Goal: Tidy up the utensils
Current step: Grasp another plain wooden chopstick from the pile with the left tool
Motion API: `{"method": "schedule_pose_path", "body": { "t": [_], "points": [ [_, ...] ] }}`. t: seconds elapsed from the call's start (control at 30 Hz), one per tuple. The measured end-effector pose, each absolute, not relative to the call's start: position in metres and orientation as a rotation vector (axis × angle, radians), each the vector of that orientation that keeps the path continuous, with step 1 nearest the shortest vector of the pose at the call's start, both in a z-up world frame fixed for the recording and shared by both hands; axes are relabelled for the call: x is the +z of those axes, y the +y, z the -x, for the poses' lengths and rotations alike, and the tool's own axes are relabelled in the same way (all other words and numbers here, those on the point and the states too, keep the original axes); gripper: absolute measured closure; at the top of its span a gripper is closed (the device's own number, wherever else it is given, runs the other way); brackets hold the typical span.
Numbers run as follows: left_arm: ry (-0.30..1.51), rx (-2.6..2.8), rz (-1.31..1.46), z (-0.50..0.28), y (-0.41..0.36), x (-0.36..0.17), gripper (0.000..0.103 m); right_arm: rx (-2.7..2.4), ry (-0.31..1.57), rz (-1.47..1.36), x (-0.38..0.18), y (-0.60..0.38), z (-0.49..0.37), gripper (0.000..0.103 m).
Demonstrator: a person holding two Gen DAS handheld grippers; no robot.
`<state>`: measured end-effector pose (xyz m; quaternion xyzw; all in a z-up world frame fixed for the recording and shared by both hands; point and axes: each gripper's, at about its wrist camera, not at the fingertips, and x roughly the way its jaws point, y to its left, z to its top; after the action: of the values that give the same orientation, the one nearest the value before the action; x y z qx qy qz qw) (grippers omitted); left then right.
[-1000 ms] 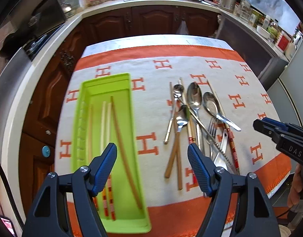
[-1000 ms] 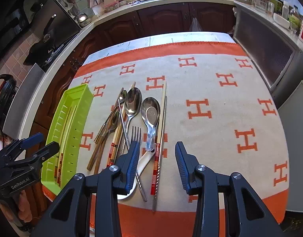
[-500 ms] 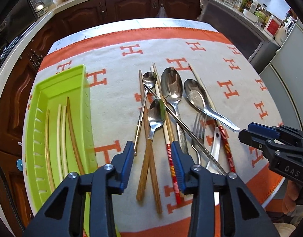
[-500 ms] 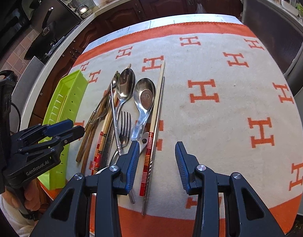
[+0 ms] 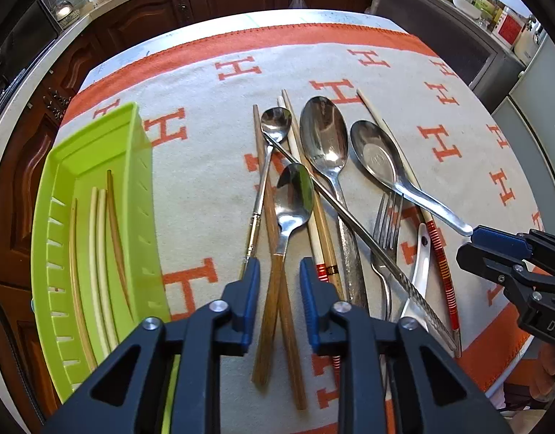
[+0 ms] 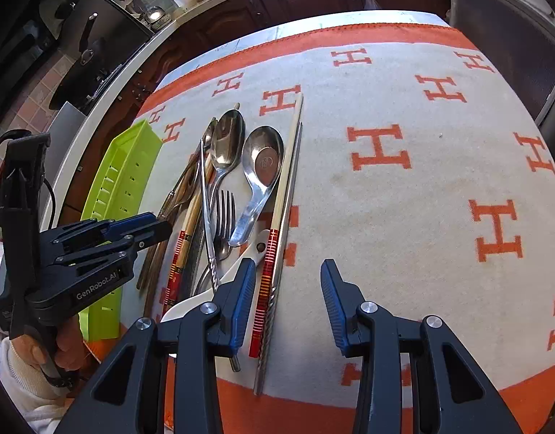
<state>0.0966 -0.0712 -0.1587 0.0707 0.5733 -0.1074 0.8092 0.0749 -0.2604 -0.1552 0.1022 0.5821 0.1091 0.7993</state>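
Loose utensils lie in a heap on the orange-and-cream cloth [image 5: 205, 166]: steel spoons [image 5: 324, 137], a fork [image 5: 386, 217], a white ceramic spoon [image 5: 418, 264] and several chopsticks. My left gripper [image 5: 279, 271] points down over a wooden-handled spoon [image 5: 295, 188] and a brown chopstick [image 5: 268, 217]. Its jaws are closing with both handles between them, small gaps still showing. My right gripper [image 6: 287, 271] stands open over a red-banded chopstick [image 6: 266, 282] and a metal chopstick [image 6: 277, 289], which lie by its left finger. The green tray [image 5: 96, 137] holds several chopsticks.
The tray [image 6: 125, 173] sits at the cloth's left edge. The cloth's right half [image 6: 422, 181] carries no objects. Each view shows the other gripper: right gripper [image 5: 494, 249], left gripper [image 6: 147, 228], with a hand [image 6: 64, 347] on it. Dark cabinets and a counter surround the table.
My left gripper moved right from above the tray to the wooden handles, came lower, and its jaws narrowed a lot. The right gripper sank closer to the cloth, jaws unchanged.
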Motion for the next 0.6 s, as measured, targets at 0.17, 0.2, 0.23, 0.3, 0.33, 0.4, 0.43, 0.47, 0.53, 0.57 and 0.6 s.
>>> {"method": "schedule_pose_path", "body": {
  "t": [0.17,0.2,0.23,0.3,0.33,0.4,0.43,0.47,0.53,0.57,0.6],
  "points": [
    [1.232,-0.217,-0.168,-0.098,-0.075,-0.164,0.09,0.233,1.261,-0.238,-0.161,-0.261,-0.076,0.065],
    [1.232,-0.213,-0.168,-0.098,-0.074,-0.165,0.092,0.234,1.262,-0.241,-0.162,-0.26,-0.075,0.065],
    [1.232,-0.207,-0.169,-0.098,-0.073,-0.166,0.095,0.234,1.262,-0.243,-0.162,-0.261,-0.075,0.065],
    [1.23,-0.202,-0.158,-0.099,-0.071,-0.166,0.096,0.236,1.262,-0.248,-0.163,-0.261,-0.075,0.065],
    [1.229,-0.201,-0.148,-0.099,-0.071,-0.165,0.097,0.236,1.262,-0.249,-0.163,-0.261,-0.075,0.065],
    [1.223,-0.199,-0.138,-0.099,-0.069,-0.164,0.098,0.238,1.261,-0.251,-0.164,-0.262,-0.076,0.065],
    [1.22,-0.199,-0.134,-0.099,-0.069,-0.163,0.098,0.24,1.262,-0.252,-0.164,-0.262,-0.076,0.065],
    [1.221,-0.198,-0.13,-0.099,-0.068,-0.162,0.098,0.239,1.264,-0.254,-0.164,-0.262,-0.076,0.065],
    [1.225,-0.2,-0.117,-0.098,-0.066,-0.161,0.098,0.24,1.264,-0.255,-0.164,-0.262,-0.076,0.065],
    [1.23,-0.203,-0.108,-0.098,-0.065,-0.161,0.098,0.241,1.264,-0.255,-0.164,-0.262,-0.076,0.065],
    [1.232,-0.205,-0.1,-0.097,-0.065,-0.16,0.098,0.241,1.263,-0.255,-0.164,-0.261,-0.076,0.065]
  ]
}}
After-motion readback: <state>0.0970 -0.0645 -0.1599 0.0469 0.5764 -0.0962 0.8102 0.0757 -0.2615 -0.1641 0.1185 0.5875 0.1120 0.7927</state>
